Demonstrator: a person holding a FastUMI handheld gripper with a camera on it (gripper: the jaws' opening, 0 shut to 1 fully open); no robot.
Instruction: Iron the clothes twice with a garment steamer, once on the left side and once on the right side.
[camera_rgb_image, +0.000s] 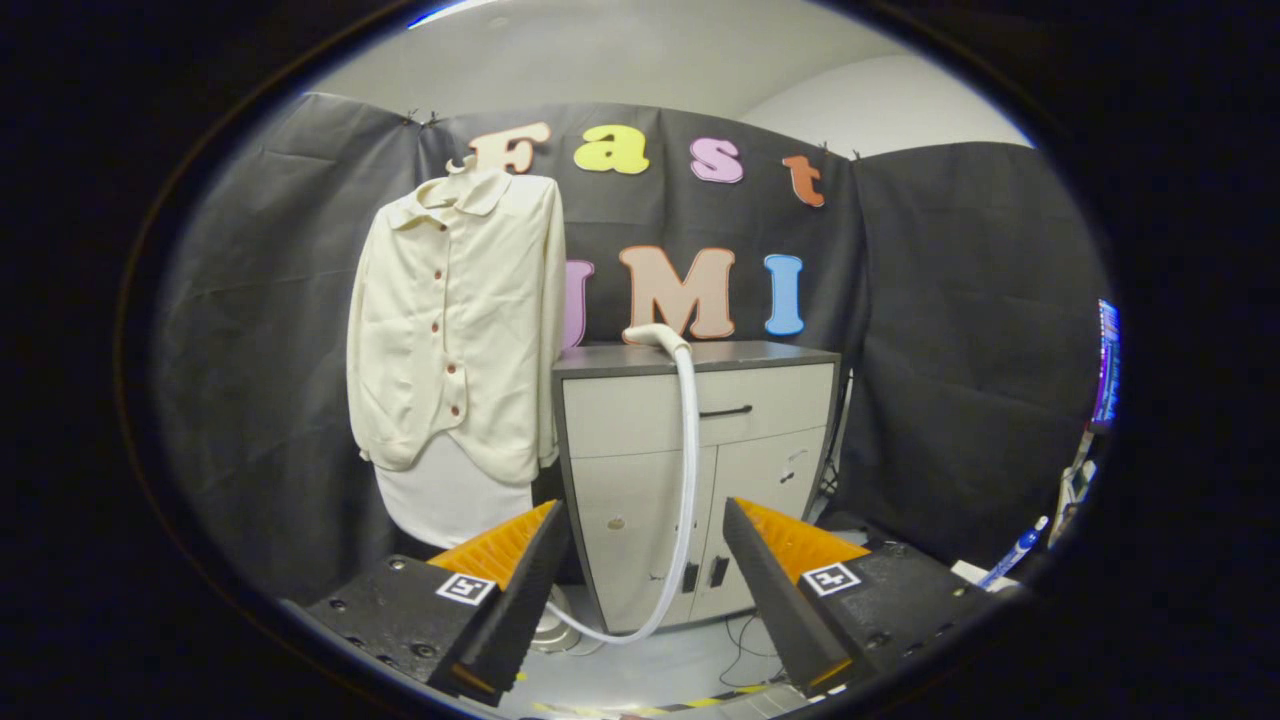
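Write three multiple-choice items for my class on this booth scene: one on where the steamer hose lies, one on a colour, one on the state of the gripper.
1. Where does the white ribbed steamer hose run?
A. From the top of the grey-topped cabinet down its front to the floor
B. Across the shirt's collar
C. Between the closed fingers

2. What colour is the long-sleeved buttoned shirt on the hanger?
A. Navy
B. Cream
C. Red

3. How does the gripper stand?
A. Shut on the hose
B. Shut on the shirt
C. Open, holding nothing

Key: 1 A, the hose curves off the cabinet top and hangs down past its doors. 2 B, the fabric is pale cream with dark buttons. 3 C, the fingers are spread apart, with the cabinet beyond them.
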